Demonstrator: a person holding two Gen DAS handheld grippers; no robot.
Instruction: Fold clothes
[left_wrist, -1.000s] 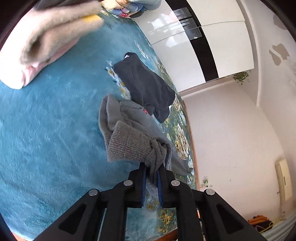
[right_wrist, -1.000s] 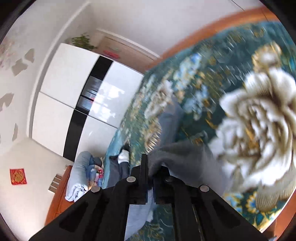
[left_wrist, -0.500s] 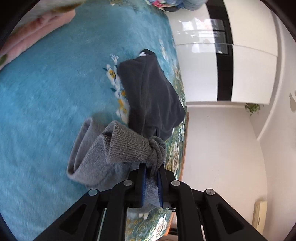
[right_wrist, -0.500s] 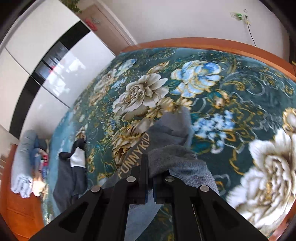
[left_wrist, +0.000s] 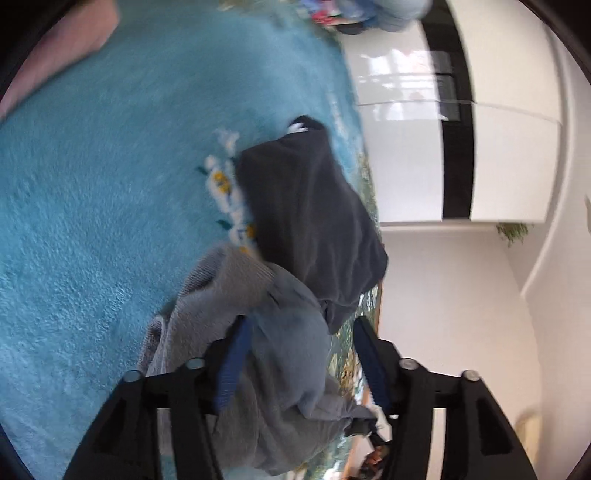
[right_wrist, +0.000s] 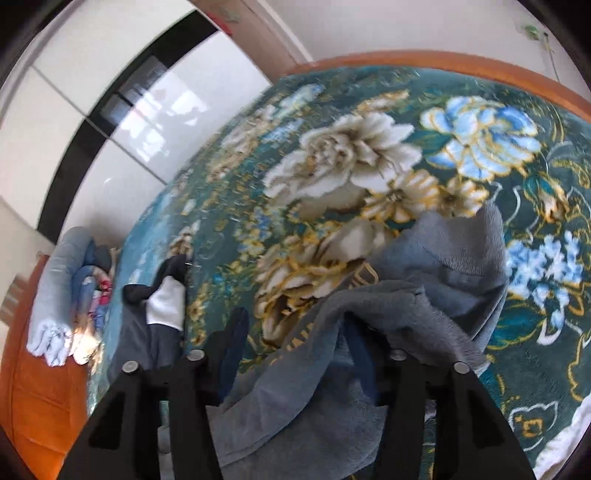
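A grey sweatshirt (left_wrist: 258, 332) with a ribbed cuff lies bunched on the blue floral blanket (left_wrist: 92, 203). My left gripper (left_wrist: 301, 328) is open, its jaws wide apart over the grey cloth. In the right wrist view the same grey sweatshirt (right_wrist: 424, 295), with gold lettering, lies loosely folded on the blanket (right_wrist: 351, 155). My right gripper (right_wrist: 295, 325) is open, with a fold of the cloth lying between its jaws. A dark folded garment (left_wrist: 314, 221) lies just beyond the grey one; it also shows in the right wrist view (right_wrist: 147, 332).
A pink folded towel (left_wrist: 55, 55) lies at the upper left. A white and black wardrobe (left_wrist: 461, 129) stands past the bed. A pile of light blue bedding (right_wrist: 59, 288) sits by the orange headboard (right_wrist: 33, 387). The wooden bed edge (right_wrist: 443, 62) curves along the far side.
Both grippers were shut on the grey sweatshirt and have opened, letting it go. The cloth has dropped onto the blanket beside the dark garment.
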